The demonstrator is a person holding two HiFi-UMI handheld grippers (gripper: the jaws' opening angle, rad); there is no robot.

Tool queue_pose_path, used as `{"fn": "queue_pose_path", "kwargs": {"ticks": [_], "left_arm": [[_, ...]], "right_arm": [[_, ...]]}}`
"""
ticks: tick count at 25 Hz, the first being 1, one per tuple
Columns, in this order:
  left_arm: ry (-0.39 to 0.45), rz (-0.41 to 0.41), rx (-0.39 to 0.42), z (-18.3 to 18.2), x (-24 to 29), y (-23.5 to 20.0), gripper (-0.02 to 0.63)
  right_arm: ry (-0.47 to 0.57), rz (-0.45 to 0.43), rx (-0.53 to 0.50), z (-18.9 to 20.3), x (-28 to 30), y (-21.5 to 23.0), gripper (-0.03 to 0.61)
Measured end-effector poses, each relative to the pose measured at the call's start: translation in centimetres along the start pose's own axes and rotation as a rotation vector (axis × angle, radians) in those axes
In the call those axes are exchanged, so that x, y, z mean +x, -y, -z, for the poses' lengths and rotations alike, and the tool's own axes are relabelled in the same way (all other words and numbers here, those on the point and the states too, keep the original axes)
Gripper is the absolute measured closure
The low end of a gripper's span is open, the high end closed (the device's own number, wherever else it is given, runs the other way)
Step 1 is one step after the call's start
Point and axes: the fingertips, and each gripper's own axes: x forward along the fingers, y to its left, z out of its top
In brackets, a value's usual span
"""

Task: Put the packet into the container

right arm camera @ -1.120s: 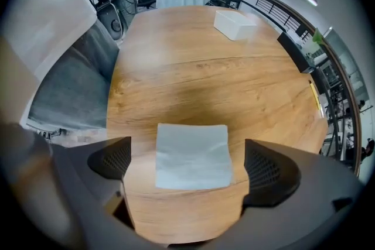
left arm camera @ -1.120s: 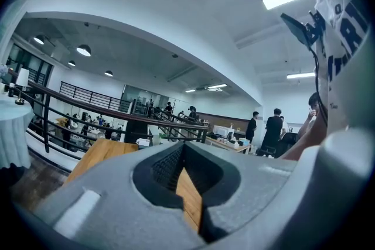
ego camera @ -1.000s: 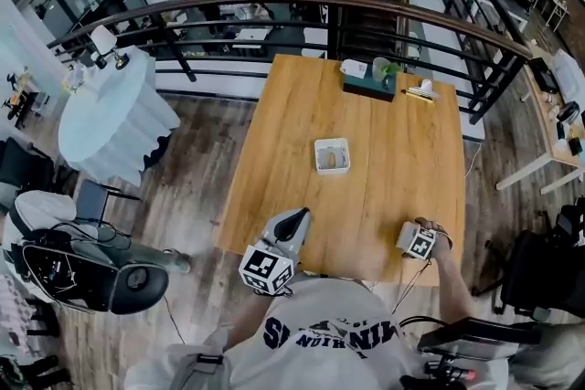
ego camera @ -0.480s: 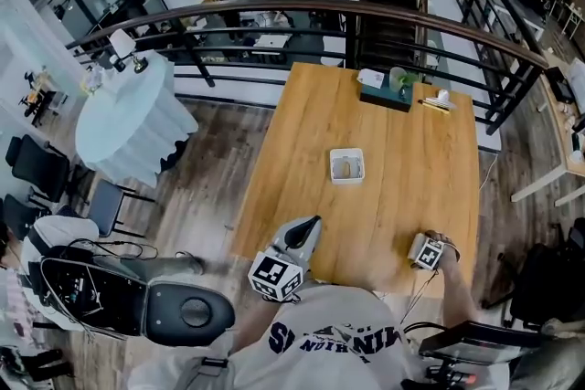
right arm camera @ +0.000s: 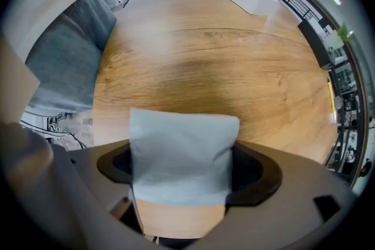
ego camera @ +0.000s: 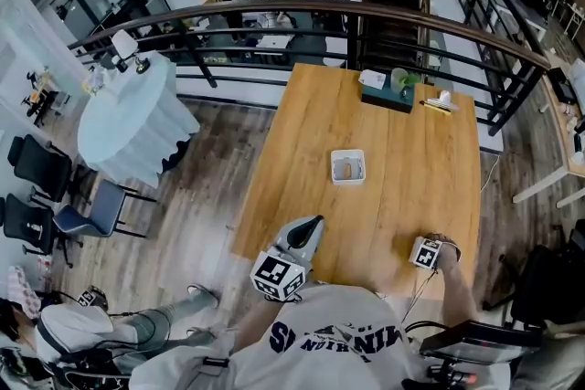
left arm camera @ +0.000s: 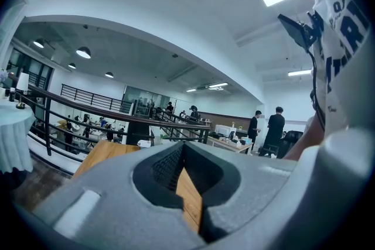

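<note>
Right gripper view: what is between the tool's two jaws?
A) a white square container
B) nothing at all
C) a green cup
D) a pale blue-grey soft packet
D: the pale blue-grey soft packet lies on the wooden table right between the jaws of the right tool, which have just been closing on it.
</note>
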Motion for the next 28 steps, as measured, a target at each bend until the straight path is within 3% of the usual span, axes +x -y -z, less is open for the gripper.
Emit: {"fn": "queue_pose_path", "kwargs": {"ticks": [20,28], "left_arm": [[-0.003,0.011,-0.005,0.5,-0.1,0.0,0.62],[-0.004,0.024,-0.006,0.4,0.2,0.1,0.62]], "right_arm": [[-0.009,-0.011,0.011,0.2,-1.3,-0.6,0.13],[-0.022,-0.056,-0.05,-0.3,-5.2,-1.1,0.13]]}}
